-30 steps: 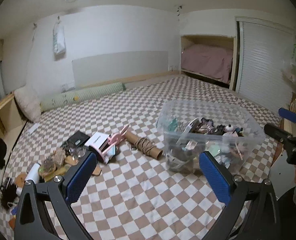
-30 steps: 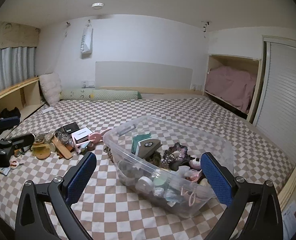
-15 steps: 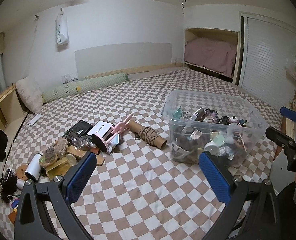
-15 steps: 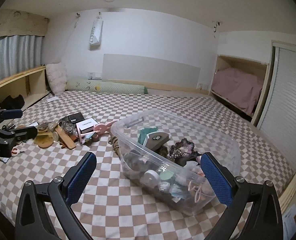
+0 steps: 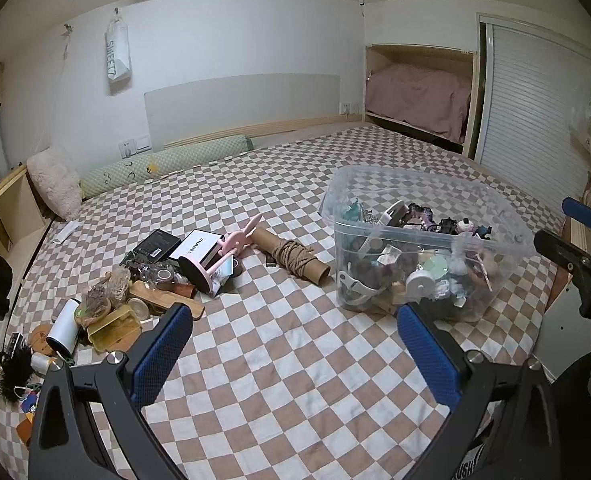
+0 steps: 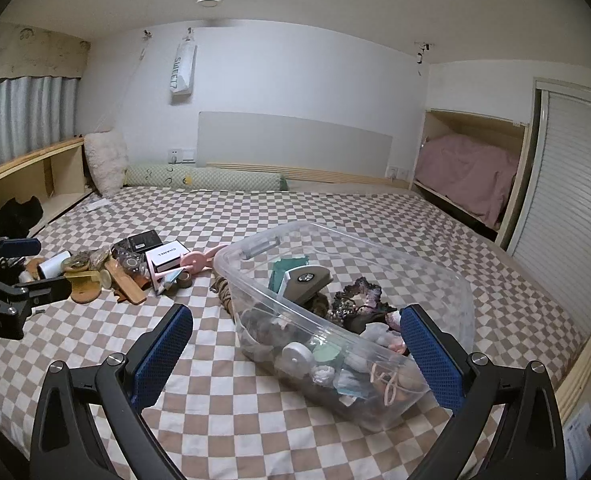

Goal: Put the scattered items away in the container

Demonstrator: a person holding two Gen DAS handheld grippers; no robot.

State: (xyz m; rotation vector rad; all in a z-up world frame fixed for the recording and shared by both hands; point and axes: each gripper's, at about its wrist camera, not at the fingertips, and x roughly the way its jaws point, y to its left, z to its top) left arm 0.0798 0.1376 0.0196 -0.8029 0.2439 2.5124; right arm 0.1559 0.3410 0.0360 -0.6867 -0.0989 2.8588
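Both views have pulled back and tilted up since earlier. Left claw [image 5: 295, 344] and right claw [image 6: 295, 344] gape apart, empty. Scattered pile [image 5: 143, 280] left on bed; container [image 5: 423, 240] right. Twine tube [image 5: 295, 258] looks light, stiff: grip mid-barrel.

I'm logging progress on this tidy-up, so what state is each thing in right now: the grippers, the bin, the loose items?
left gripper: open, holding nothing
right gripper: open, holding nothing
clear plastic bin: lidless, upright, partly filled
cardboard tube with twine: lying on its side, outside the bin
white Chanel box: lying flat in the pile, outside the bin
pink bunny stand: tipped over on the pile
white cylinder: lying on its side
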